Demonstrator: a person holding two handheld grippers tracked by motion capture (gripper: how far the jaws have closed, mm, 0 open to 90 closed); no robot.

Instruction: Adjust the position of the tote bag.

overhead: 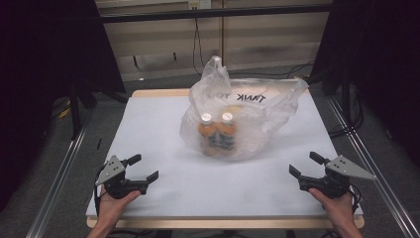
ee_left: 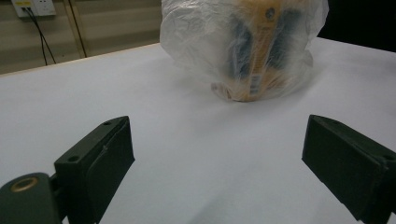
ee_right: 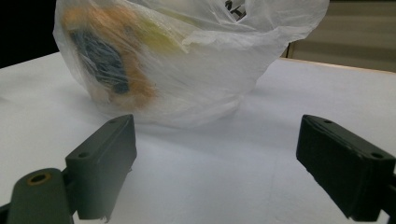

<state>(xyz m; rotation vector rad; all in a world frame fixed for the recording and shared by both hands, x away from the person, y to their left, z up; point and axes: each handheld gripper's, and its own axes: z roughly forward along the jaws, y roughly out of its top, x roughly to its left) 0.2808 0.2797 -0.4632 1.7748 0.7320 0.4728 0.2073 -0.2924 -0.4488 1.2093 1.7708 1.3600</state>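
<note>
Plastic bag [overhead: 237, 116] untouched, fingers wide apart — empty

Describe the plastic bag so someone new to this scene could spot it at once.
On the white table, look past the middle toward the far edge. There sits a thin translucent plastic bag, crumpled, with dark lettering near its top. Two orange bottles with white caps stand inside it.

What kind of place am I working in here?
Likely a lab recording booth: a white table framed by metal rails, dark curtains at the sides, cables along the back wall.
</note>
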